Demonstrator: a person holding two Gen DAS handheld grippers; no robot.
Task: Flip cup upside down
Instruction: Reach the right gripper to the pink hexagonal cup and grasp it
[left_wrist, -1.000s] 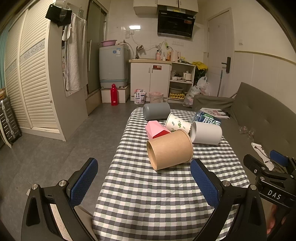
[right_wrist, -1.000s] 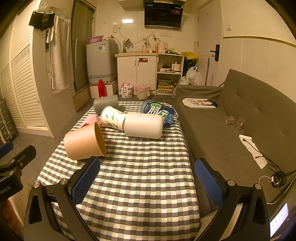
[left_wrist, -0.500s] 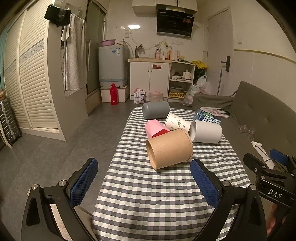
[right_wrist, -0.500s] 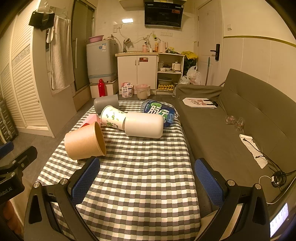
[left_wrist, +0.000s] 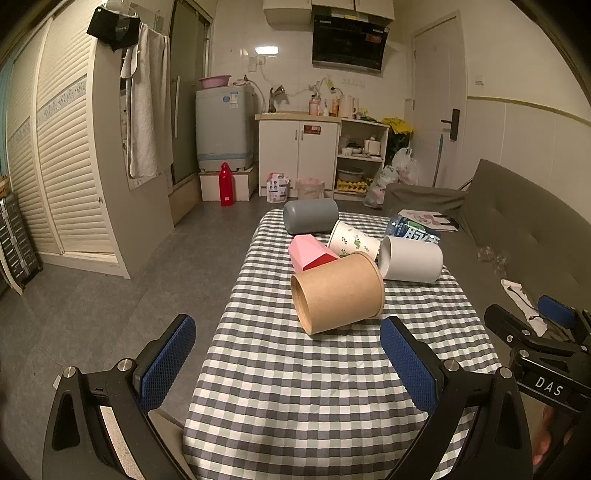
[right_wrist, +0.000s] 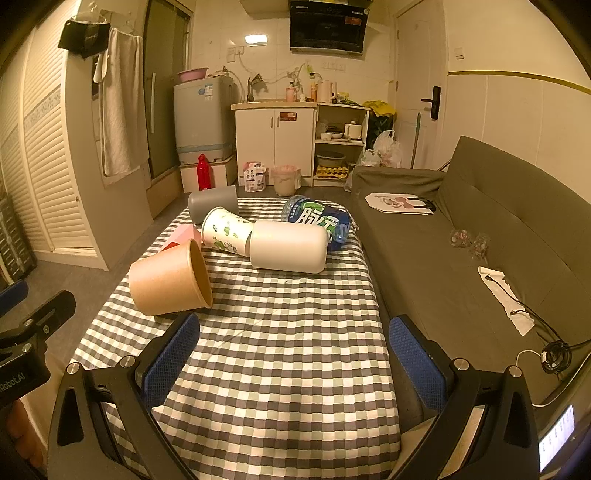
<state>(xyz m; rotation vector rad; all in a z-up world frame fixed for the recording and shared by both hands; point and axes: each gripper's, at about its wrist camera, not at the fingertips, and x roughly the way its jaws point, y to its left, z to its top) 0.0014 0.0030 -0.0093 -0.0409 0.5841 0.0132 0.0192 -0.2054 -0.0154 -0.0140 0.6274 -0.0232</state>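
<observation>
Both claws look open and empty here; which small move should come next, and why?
Probably ease the left claw forward toward the brown paper cup: it lies on its side on the checked tablecloth, nearest and roughly centred between that claw's open fingers.

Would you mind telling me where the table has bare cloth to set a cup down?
The near half of the checked tablecloth is bare, between the brown paper cup and both open claws. The far half is crowded: white cup, patterned cup, grey cup, pink carton, blue bottle.
</observation>
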